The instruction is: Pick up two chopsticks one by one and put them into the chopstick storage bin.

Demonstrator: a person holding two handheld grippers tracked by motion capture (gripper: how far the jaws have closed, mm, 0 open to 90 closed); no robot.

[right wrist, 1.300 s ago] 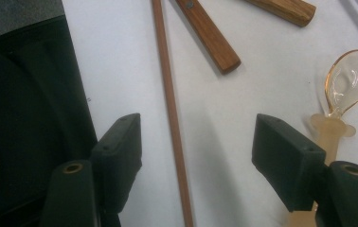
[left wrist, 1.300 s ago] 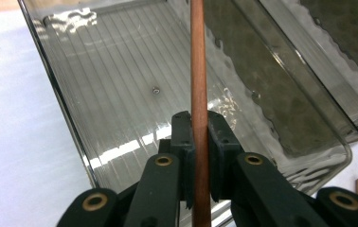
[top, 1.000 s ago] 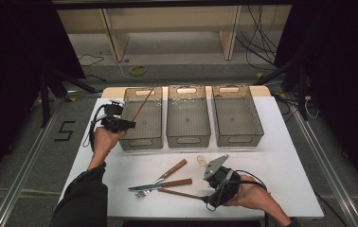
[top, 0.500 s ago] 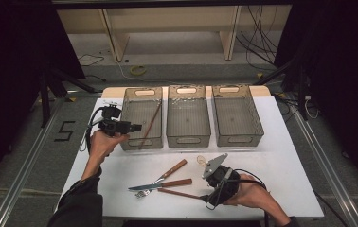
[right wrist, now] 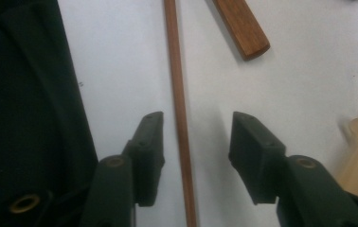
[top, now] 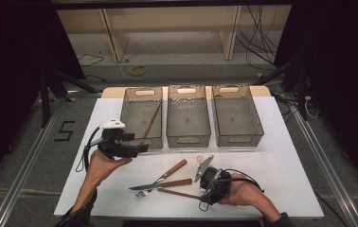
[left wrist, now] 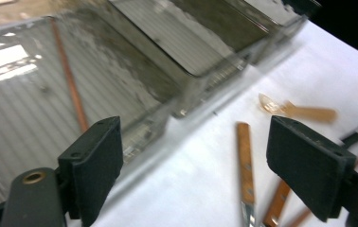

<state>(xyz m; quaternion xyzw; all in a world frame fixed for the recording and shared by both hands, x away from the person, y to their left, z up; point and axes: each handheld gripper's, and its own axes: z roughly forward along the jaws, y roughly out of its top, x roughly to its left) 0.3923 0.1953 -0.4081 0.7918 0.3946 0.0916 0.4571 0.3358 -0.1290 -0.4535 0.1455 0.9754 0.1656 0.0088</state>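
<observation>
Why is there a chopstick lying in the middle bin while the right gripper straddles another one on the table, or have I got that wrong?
One detail is off: the chopstick lies in the left bin, not the middle bin, as the high view shows. The right gripper does straddle another chopstick on the table, jaws just closing but not yet touching it.

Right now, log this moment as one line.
left gripper: open, empty | right gripper: closing around chopstick, not gripping | left bin: one chopstick inside

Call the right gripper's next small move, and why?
Probably finish closing the right gripper on the chopstick. Its jaws have just been closing and straddle the stick on the table, but the pads don't touch it yet. One chopstick already lies in the left bin, so this one likely goes there.
</observation>
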